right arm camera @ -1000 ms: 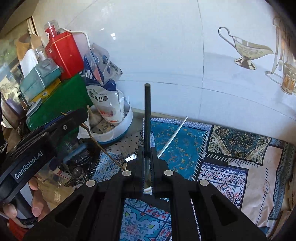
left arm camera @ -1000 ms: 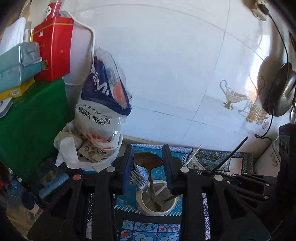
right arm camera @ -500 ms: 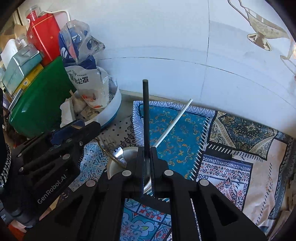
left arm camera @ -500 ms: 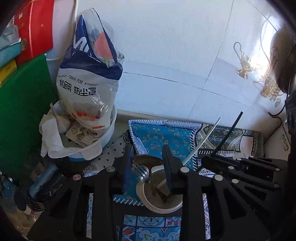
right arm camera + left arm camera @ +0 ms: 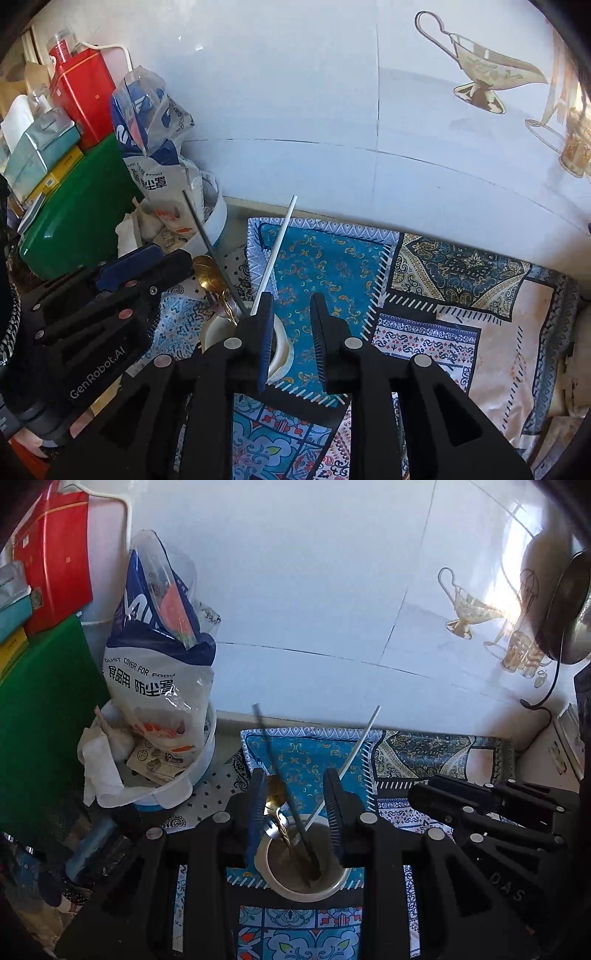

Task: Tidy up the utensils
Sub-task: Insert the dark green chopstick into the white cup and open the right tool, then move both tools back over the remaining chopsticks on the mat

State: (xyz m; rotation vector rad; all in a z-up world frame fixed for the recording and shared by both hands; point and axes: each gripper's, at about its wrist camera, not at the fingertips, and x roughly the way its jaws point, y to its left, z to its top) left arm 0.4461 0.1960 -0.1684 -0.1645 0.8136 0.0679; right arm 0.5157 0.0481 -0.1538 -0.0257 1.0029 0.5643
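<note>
- Right gripper (image 5: pixel 291 317) jaws opening, nothing between them, just right of the cup (image 5: pixel 282 350).
- Left gripper (image 5: pixel 295 794) jaws apart, straddling the cup (image 5: pixel 304 882), gripping nothing.
- Black chopstick (image 5: pixel 284 786), white chopstick (image 5: pixel 343 768), gold spoon (image 5: pixel 275 794) stand in the cup.

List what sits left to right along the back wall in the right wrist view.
Green box → food-cover bag → white chopstick → gravy-boat decal.

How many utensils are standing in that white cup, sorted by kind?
In the white cup:
Chopsticks: 2, one black chopstick, one white chopstick
Spoons: 1, a gold spoon
Forks: 1, a silver fork, partly hidden
Total: 4
</note>
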